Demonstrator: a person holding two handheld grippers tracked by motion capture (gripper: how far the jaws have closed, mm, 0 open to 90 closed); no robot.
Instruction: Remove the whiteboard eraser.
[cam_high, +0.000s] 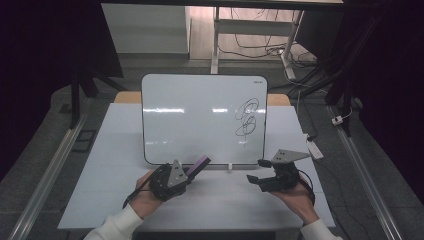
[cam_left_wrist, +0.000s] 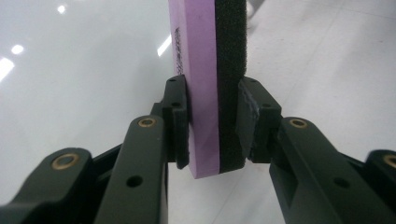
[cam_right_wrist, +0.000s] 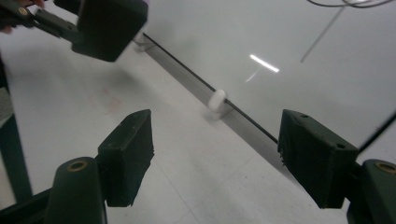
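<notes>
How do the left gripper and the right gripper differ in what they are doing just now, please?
The left gripper has its fingers shut on the purple eraser; the right gripper holds nothing, fingers apart. The left gripper reaches the whiteboard's lower edge; the right stays short of it. Both are hand-held above the table.

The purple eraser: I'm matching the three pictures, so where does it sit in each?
High view: eraser at lower centre, shut in the left gripper, by the whiteboard's bottom edge.
Left gripper view: eraser upright at centre.
Right gripper view: eraser's dark face at top left.
Shared landmark: the whiteboard.
</notes>
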